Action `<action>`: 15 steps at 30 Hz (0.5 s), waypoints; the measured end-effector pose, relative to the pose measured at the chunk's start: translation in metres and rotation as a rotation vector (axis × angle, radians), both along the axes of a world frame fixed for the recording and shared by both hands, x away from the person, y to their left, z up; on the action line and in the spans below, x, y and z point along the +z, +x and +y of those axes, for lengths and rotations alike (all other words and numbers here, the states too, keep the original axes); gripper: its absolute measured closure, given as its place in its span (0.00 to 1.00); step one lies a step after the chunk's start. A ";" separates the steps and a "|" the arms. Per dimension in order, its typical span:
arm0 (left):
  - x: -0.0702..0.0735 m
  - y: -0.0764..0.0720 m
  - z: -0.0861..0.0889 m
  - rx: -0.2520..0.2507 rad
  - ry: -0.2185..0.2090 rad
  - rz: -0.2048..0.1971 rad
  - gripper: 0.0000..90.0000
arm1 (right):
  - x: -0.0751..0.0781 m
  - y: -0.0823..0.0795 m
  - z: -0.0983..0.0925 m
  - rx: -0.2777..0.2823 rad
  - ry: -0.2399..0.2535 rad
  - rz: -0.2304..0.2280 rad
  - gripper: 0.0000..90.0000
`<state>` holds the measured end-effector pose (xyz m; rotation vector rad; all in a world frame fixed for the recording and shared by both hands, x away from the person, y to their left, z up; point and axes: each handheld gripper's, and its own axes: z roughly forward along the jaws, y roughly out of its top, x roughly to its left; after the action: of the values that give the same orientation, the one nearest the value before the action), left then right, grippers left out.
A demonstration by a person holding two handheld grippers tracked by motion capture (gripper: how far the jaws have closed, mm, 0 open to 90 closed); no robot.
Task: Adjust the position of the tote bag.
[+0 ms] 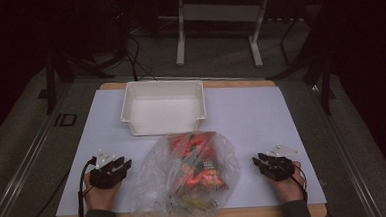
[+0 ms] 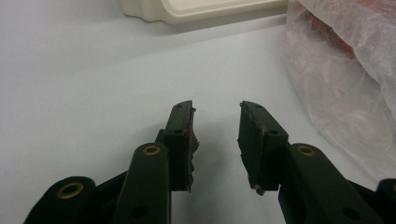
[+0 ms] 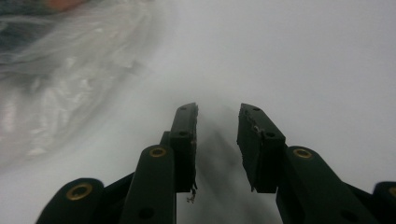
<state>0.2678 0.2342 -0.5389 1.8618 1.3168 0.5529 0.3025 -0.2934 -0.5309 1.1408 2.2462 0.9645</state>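
While it lies at the near edge of the table, the clear plastic bag holds red-orange packets (contents blurred). Beyond it sits a white bin, nothing inside. Flanking the bag, the left gripper and right gripper rest partly open, gripping nothing.
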 end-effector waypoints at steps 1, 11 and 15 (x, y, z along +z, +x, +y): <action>0.000 0.000 -0.001 -0.006 0.002 0.001 0.73 | 0.001 -0.001 0.001 0.001 -0.003 -0.003 0.76; 0.000 -0.001 -0.002 -0.059 -0.010 -0.012 0.74 | 0.009 -0.007 0.018 0.068 -0.005 -0.007 0.78; 0.001 -0.001 -0.001 -0.065 -0.025 -0.013 0.74 | 0.013 -0.009 0.025 0.104 0.003 -0.007 0.81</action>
<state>0.2666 0.2334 -0.5380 1.8707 1.2442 0.5117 0.2931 -0.2680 -0.5177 1.0292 2.3182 1.0111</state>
